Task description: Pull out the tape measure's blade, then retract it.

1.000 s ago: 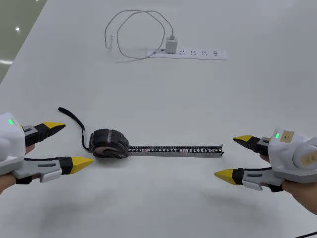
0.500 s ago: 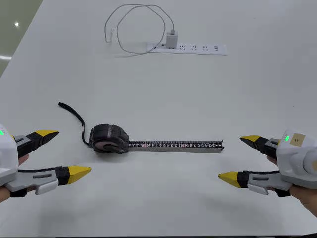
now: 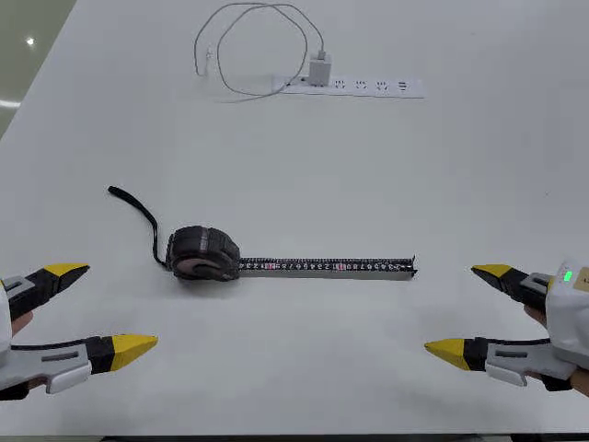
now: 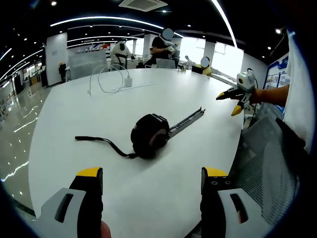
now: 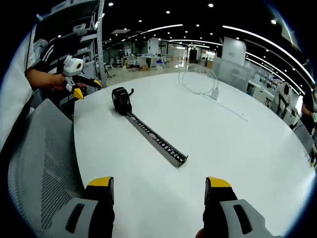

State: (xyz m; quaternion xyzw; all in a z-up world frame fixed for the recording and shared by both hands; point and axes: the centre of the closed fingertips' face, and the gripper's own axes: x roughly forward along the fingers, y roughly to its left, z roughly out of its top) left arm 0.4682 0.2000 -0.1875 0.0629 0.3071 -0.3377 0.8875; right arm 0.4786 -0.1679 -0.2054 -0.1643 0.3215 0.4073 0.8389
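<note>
The left tool hangs over the near left edge of the white desk, its yellow-tipped jaws spread wide with nothing between them. To its right a black strap curls across the desk to the tape measure, a dark round case lying on its side well apart from both tools. The blade is drawn out and lies flat, running rightward from the case to its end hook. Farther right, the right tool hovers past the hook and nearer the person, jaws equally wide apart and holding nothing.

The head view alone takes in the far side of the desk from above: a white power strip with a white charger plugged in and a pale cable looping to its left. The left gripper view looks low along the desk, case in front and blade trailing away toward the other tool, and adds a grey mesh chair at the right and people standing beyond the desk. The right gripper view looks the other way, hook end nearest, with office ceiling lights behind.

The blade carries a printed scale with red marks, but the figures are too small to read. I cannot make out any brand on the case.
</note>
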